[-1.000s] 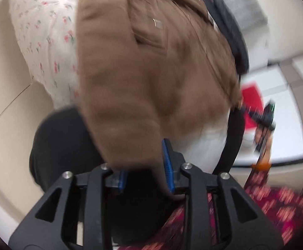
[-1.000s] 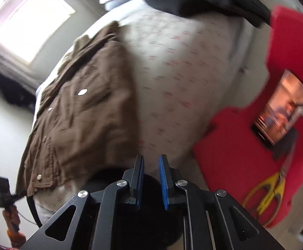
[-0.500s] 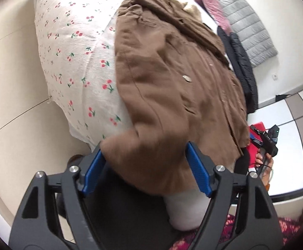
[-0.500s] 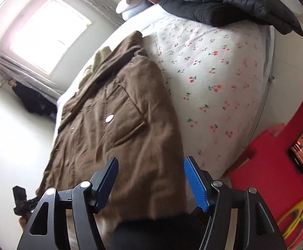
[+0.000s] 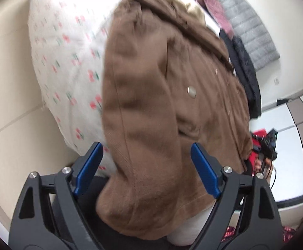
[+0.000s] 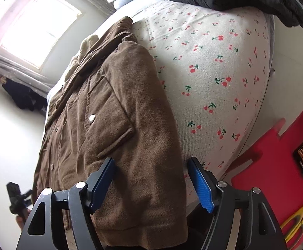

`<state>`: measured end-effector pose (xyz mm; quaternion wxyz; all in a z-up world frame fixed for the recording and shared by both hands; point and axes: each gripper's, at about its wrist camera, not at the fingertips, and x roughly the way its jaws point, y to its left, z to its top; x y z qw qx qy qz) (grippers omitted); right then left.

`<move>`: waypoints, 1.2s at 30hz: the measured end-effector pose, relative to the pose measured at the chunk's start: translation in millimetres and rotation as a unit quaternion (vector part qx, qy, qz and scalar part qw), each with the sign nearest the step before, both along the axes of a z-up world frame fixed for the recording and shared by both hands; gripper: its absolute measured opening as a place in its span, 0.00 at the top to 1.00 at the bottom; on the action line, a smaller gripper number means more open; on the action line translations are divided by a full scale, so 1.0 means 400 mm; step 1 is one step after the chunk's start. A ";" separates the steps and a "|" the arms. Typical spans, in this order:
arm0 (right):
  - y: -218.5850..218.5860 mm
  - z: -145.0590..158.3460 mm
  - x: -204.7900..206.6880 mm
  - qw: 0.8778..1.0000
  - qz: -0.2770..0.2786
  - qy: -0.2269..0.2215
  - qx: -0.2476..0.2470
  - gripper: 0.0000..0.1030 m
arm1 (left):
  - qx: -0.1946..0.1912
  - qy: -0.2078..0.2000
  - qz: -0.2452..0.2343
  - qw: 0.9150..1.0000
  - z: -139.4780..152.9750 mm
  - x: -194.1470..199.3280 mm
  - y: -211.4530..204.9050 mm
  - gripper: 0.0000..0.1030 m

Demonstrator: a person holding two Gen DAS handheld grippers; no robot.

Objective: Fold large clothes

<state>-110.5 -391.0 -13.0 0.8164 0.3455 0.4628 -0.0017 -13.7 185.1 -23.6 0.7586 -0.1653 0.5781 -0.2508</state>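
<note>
Two grippers over a brown jacket on the bed, left gripper and right gripper just opened wide, jacket between the jaws, not pinched

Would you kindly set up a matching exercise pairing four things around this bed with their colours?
Things:
1. jacket spread on the bed
2. bedsheet
3. foam mat on the floor
4. gripper pads

Colours:
A. red
B. blue
C. brown
D. white with a cherry print

Pairs: 1-C, 2-D, 3-A, 4-B
</note>
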 end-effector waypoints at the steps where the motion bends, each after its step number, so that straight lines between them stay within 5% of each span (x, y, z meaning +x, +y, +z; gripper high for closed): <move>1: 0.000 -0.003 0.002 1.000 0.000 0.002 0.002 0.27 | -0.001 0.004 -0.009 1.000 -0.007 -0.005 -0.008 0.17; 12: 0.042 -0.002 -0.006 1.000 0.000 0.008 0.004 0.28 | 0.020 -0.019 -0.063 0.998 -0.001 -0.069 -0.047 0.18; 15: 0.059 0.013 -0.020 1.000 -0.002 0.007 -0.006 0.35 | 0.042 -0.019 -0.091 0.995 0.016 -0.091 -0.081 0.28; 17: 0.075 0.032 -0.031 1.000 0.000 0.003 -0.019 0.48 | 0.060 -0.025 -0.110 0.992 0.028 -0.106 -0.100 0.38; 18: 0.087 0.044 -0.034 1.000 0.003 -0.001 -0.026 0.53 | 0.058 -0.028 -0.122 0.990 0.034 -0.114 -0.107 0.53; 21: 0.119 0.075 -0.039 0.999 0.019 -0.009 -0.042 0.76 | 0.030 -0.030 -0.138 0.989 0.056 -0.123 -0.122 0.80; 24: 0.145 0.098 -0.038 0.998 0.023 -0.018 -0.050 0.84 | 0.007 -0.045 -0.136 0.990 0.072 -0.123 -0.132 0.90; 36: 0.142 0.287 -0.013 0.989 0.012 -0.140 -0.037 0.89 | -0.102 -0.150 -0.070 0.981 0.233 -0.067 -0.109 0.93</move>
